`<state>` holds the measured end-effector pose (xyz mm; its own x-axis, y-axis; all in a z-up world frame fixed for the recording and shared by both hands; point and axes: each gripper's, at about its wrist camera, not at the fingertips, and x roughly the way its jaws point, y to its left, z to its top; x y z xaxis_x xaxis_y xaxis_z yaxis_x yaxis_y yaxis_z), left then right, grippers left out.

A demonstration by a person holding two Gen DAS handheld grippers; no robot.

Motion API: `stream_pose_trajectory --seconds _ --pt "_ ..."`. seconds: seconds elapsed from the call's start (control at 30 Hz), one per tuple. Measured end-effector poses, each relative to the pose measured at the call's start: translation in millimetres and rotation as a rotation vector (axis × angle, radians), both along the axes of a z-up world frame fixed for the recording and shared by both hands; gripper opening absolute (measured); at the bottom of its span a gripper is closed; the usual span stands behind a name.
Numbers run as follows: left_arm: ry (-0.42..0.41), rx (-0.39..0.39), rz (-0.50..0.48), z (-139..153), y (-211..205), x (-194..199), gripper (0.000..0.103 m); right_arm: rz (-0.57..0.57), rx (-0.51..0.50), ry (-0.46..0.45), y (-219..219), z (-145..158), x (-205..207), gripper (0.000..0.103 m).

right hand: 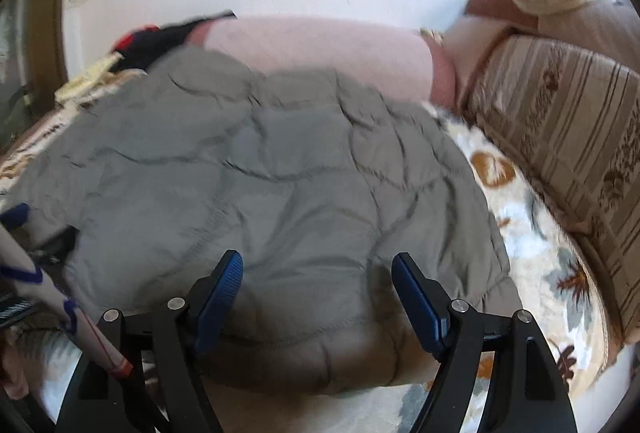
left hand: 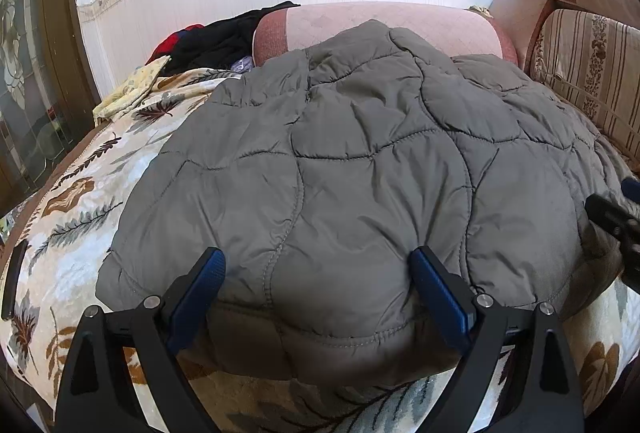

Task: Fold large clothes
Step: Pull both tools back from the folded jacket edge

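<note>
Both grippers, left gripper (left hand: 318, 275) and right gripper (right hand: 318, 279), hover with jaws released over the near hem of the grey quilted jacket (left hand: 360, 161), spread flat on the leaf-patterned sofa cover (left hand: 76, 201), probably for grasping its edge.

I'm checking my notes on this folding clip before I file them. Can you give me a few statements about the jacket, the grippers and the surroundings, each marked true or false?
1. The grey quilted jacket lies on a leaf-patterned cover. True.
2. The left gripper is shut on the jacket's hem. False: its jaws stand wide open, with the jacket's near edge between them.
3. The right gripper is open. True.
4. A pink bolster lies beyond the far end of the jacket. True.
5. The dark clothes lie on top of the jacket. False: they are piled off to the far left, beside the bolster.
6. The striped cushion is on the left side of the jacket. False: it is on the right.
</note>
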<state>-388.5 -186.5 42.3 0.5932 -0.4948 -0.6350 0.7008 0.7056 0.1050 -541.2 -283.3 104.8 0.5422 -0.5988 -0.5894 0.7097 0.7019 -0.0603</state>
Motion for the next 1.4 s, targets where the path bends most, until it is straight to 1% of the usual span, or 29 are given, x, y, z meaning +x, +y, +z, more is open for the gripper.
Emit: stream_pose_trajectory --seconds 0.03,0.13,0.2,0.27,0.33,0.5,0.67,0.87,0.97,1.07,1.2,1.4 --pt "-0.002 0.001 0.000 0 0 0 0.094 0.022 -0.012 -0.004 5 1 2 0.082" --pt "-0.007 0.005 -0.002 1 0 1 0.094 0.070 -0.016 0.053 16 -9 15 0.082" --pt "-0.008 0.010 -0.005 0 -1 0 0.094 0.066 0.006 0.100 15 -19 23 0.082" --pt "-0.015 0.013 -0.006 -1 -2 0 0.094 0.064 0.007 0.114 13 -22 26 0.083" --pt "-0.015 0.014 -0.006 -1 -3 -1 0.094 0.059 0.014 0.112 12 -22 26 0.085" --pt "-0.017 0.015 -0.006 -2 -3 0 0.094 0.056 0.018 0.105 11 -22 24 0.085" --pt "-0.014 0.007 -0.005 -1 -1 1 0.094 0.044 0.028 0.046 7 -12 15 0.085" --pt "-0.033 -0.026 -0.003 8 6 -4 0.094 -0.030 -0.023 0.025 9 -1 3 0.085" --pt "-0.035 -0.040 0.008 13 13 -7 0.094 -0.073 -0.024 0.024 9 2 -4 0.085" --pt "-0.029 -0.059 0.024 17 24 -11 0.094 -0.098 -0.024 0.030 14 4 -11 0.085" --pt "-0.012 -0.069 0.042 19 38 -22 0.094 -0.094 -0.040 0.026 27 8 -20 0.085" --pt "-0.028 -0.079 0.052 23 54 -41 0.094 -0.078 -0.036 0.006 45 11 -33 0.085"
